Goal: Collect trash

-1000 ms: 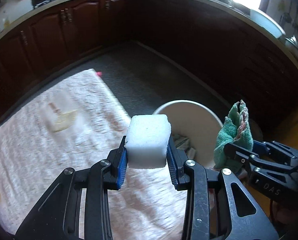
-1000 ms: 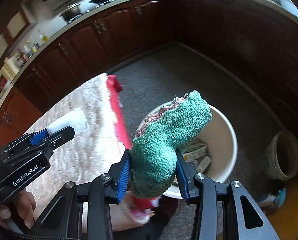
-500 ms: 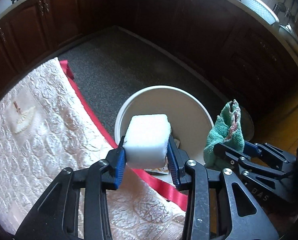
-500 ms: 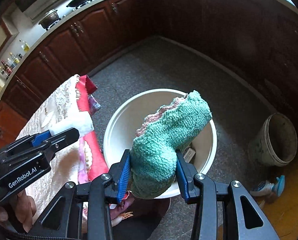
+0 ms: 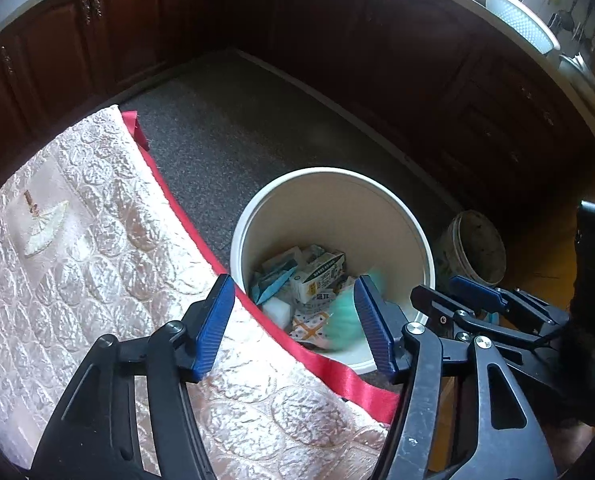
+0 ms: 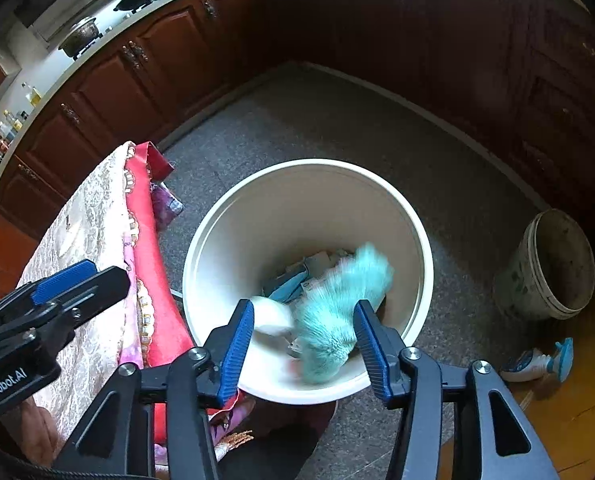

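Observation:
A white trash bucket (image 5: 425, 256) (image 6: 201, 248) stands on the floor beside the table, with cartons and wrappers in it. My left gripper (image 5: 293, 324) is open and empty above the bucket's near rim. My right gripper (image 6: 303, 340) is open and empty over the bucket. A green towel (image 6: 337, 304), blurred, is dropping inside the bucket; it also shows in the left wrist view (image 5: 343, 316). A white foam block (image 6: 271, 314) is blurred beside it; it also shows in the left wrist view (image 5: 277, 310).
A table with a pink quilted cloth (image 5: 77, 248) and red trim (image 5: 185, 216) lies left of the bucket. A dirty smaller bucket (image 6: 549, 264) and a spray bottle (image 6: 537, 364) sit on the floor to the right. Dark cabinets (image 5: 377, 40) ring the room.
Both grippers have opened. The white foam block and the green towel have left the jaws and fallen into the white bucket. Both grippers moved closer over the bucket.

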### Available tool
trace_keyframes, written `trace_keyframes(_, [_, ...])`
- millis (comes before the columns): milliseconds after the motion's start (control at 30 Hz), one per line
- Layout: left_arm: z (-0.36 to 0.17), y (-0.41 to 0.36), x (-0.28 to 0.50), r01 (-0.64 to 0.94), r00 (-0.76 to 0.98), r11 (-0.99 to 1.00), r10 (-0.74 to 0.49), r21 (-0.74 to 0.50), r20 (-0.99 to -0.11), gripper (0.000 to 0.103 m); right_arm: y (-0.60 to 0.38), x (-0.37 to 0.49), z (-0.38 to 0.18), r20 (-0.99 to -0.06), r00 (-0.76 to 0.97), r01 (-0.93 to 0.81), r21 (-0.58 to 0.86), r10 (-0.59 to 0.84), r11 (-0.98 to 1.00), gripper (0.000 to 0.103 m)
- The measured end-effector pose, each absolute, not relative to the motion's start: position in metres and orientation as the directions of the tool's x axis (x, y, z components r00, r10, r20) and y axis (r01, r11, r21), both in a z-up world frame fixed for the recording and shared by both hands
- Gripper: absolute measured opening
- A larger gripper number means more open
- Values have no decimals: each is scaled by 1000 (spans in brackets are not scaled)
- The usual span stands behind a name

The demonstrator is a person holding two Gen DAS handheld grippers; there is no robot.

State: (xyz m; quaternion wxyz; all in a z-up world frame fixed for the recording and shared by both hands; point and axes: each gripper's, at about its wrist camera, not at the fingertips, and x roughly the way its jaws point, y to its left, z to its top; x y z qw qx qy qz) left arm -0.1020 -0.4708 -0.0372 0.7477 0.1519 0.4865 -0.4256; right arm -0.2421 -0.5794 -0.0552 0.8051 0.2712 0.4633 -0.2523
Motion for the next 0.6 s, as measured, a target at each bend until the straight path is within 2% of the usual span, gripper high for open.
trace_keyframes(200, [-28,-457,-112,783,206,601,-492,-159,-846,61,-570,-245,-52,-878,452,654,207,-158,728,53])
trace_keyframes(333, [-19,-447,-123,784,243,606,-500,-136,-831,61,-560,-252,-47,-867,465,661,203,-182,723,65])
trace_keyframes(600, [8,-413,-141,773,329,627,-523,-94,-786,61,-537,-273,-25,-829,497,685,196,-254,702,70])
